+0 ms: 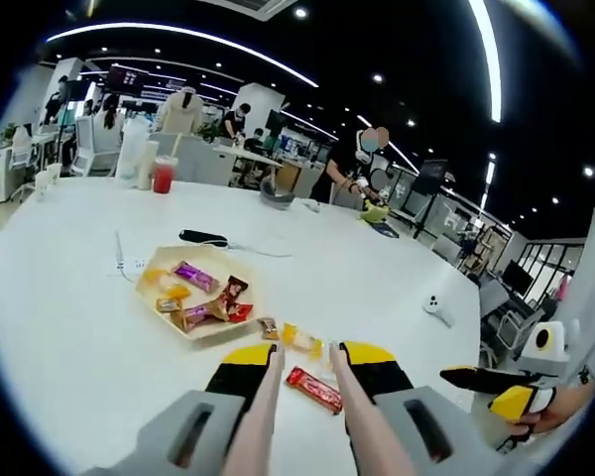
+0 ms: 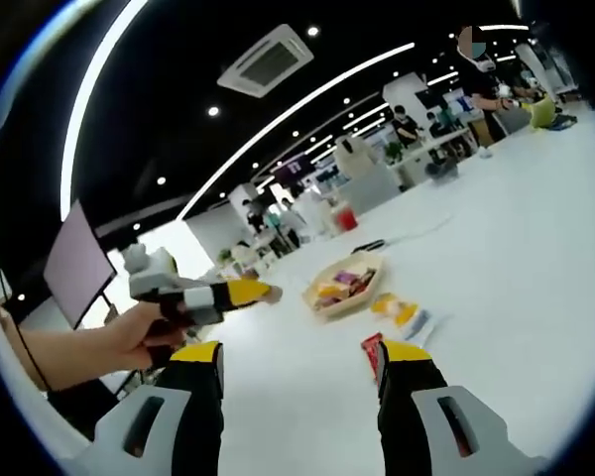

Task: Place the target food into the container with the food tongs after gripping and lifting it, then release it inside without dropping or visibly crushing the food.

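Just ahead of our left tool (image 1: 305, 359), whose tong arms gape narrowly, lies a red snack bar (image 1: 313, 389) on the white worktop (image 1: 69, 327), the tray (image 1: 200, 295) beyond it, while our right tool (image 2: 299, 365) gapes wide.

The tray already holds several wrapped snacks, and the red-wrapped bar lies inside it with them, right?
Not quite. The tray does hold several wrapped snacks, but the red-wrapped bar lies outside it on the white table, between the left gripper's jaws in the left gripper view.
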A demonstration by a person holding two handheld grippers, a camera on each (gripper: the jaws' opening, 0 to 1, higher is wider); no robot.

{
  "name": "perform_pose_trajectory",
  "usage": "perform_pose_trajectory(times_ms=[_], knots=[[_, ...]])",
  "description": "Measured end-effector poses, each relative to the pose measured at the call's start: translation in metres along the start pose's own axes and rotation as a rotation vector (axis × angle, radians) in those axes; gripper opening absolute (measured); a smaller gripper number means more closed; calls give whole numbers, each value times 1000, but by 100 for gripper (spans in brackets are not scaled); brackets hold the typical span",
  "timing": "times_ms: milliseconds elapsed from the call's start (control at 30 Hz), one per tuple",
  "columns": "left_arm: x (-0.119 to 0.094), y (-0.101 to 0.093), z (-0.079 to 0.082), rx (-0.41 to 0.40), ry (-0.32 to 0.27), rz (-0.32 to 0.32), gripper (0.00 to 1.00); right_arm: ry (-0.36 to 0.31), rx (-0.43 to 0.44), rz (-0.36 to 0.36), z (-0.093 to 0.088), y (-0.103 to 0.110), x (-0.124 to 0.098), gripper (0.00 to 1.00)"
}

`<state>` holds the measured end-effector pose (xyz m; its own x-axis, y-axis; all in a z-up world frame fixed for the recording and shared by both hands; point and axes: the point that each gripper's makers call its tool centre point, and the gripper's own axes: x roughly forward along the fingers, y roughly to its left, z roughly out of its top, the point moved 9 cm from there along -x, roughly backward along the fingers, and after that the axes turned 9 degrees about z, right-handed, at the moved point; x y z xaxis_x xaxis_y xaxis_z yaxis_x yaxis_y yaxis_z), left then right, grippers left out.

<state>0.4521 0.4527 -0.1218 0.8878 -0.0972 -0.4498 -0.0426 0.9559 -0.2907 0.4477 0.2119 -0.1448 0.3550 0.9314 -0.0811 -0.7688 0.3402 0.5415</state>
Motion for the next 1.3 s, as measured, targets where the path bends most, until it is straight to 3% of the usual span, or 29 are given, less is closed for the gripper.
perform_pose_trajectory(times_ms=[233, 267, 300, 367, 533, 633, 933, 1300], knots=[[17, -3, -17, 48, 55, -17, 23, 19, 24, -23, -4, -5, -4, 63], [19, -8, -20, 84, 80, -31, 23, 33, 27, -30, -5, -4, -4, 64], [21, -8, -20, 92, 80, -27, 23, 43, -29, -69, -6, -4, -6, 66], [23, -9, -20, 80, 80, -33, 24, 53, -95, -63, -5, -2, -6, 72], [26, -14, -24, 75, 90, -34, 23, 64, -55, -64, -3, -7, -1, 71], [28, -22, -33, 161, 122, -45, 23, 79, -53, -53, -5, -5, 4, 70], [29, -37, -44, 98, 108, -59, 24, 105, -50, -10, -11, 2, 10, 71], [38, -41, -54, 61, 126, -22, 24, 104, -44, -38, -9, 0, 2, 71]])
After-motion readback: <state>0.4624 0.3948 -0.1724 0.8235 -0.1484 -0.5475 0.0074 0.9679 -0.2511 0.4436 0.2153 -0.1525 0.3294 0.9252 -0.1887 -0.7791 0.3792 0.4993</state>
